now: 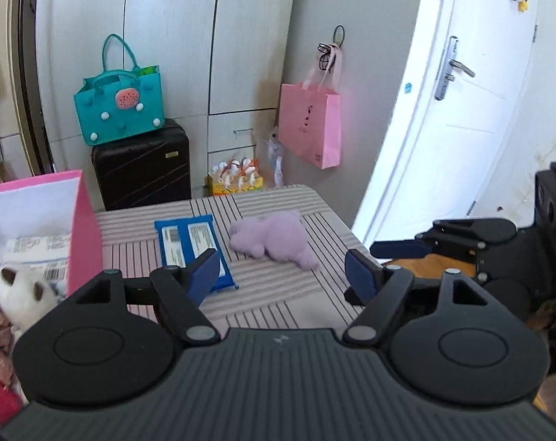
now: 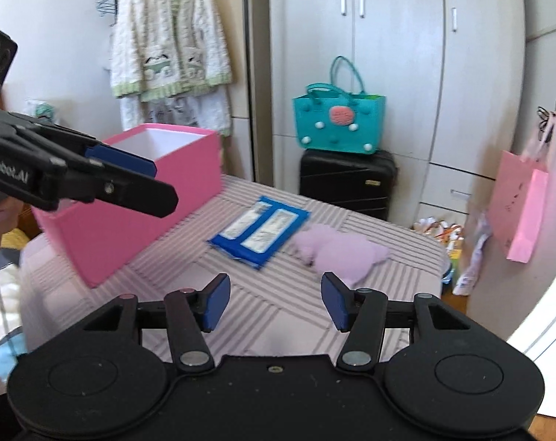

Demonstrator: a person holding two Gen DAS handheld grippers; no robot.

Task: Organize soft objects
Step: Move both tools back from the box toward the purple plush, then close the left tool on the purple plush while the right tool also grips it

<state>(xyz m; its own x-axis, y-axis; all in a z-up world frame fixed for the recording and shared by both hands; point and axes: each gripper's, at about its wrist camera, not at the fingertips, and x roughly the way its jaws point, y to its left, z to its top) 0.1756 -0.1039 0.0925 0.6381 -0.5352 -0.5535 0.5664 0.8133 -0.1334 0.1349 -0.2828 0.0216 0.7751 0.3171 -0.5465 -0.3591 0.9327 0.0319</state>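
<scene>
A purple plush toy (image 1: 274, 242) (image 2: 337, 253) lies on the striped tablecloth (image 1: 278, 294), with a blue tissue packet (image 1: 189, 246) (image 2: 263, 231) to its left. At the table's left stands an open pink box (image 1: 83, 228) (image 2: 149, 213). Inside it are a white plush (image 1: 24, 290) and a wrapped packet (image 1: 35, 253). My left gripper (image 1: 281, 273) is open and empty, just short of the purple toy and the packet. My right gripper (image 2: 276, 299) is also open and empty, near the toy's front. In the right wrist view the left gripper (image 2: 164, 183) hovers by the box.
A teal handbag (image 1: 120, 106) sits on a black suitcase (image 1: 142, 169) behind the table. A pink paper bag (image 1: 311, 125) hangs on the wardrobe beside a white door (image 1: 462, 110). A yellow carton (image 1: 237, 180) stands on the floor. A fleece jacket (image 2: 171, 36) hangs at left.
</scene>
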